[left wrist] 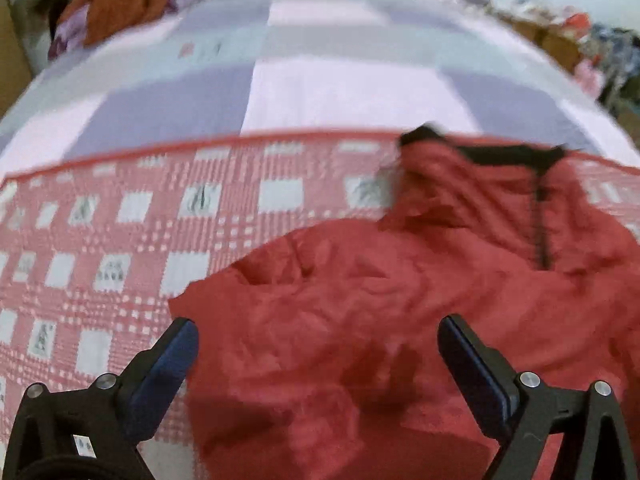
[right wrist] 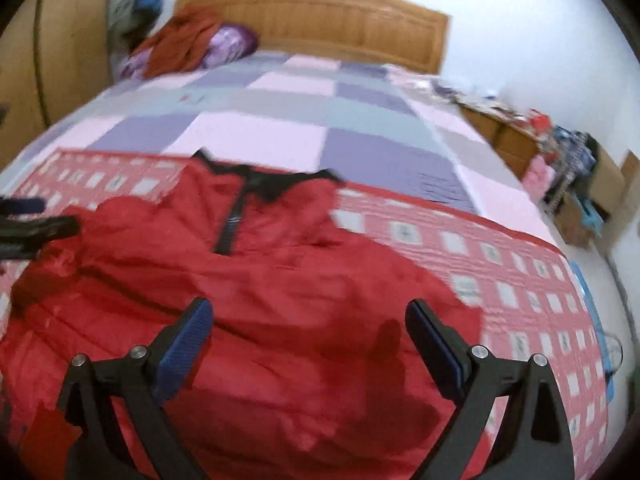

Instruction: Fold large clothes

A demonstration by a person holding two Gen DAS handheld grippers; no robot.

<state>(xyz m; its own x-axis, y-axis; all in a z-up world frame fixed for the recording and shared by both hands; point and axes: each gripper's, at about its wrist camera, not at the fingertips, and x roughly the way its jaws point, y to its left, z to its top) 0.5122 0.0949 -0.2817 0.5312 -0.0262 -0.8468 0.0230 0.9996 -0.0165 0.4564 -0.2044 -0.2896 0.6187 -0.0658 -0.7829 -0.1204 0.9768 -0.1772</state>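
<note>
A large red jacket (left wrist: 400, 300) with a black collar and a black zip lies spread and rumpled on the red-and-white checked cloth (left wrist: 100, 232) at the near end of the bed. It also shows in the right wrist view (right wrist: 260, 280). My left gripper (left wrist: 318, 328) is open and empty, hovering over the jacket's left part. My right gripper (right wrist: 308, 312) is open and empty, hovering over the jacket's right part. The left gripper's black tips show at the far left of the right wrist view (right wrist: 36, 220).
The bed has a pink, purple and grey checked quilt (right wrist: 280, 120) and a wooden headboard (right wrist: 320, 20). An orange-brown garment and a purple pillow (right wrist: 188, 44) lie at the bed's far left. Cluttered boxes (right wrist: 568, 168) stand along the right wall.
</note>
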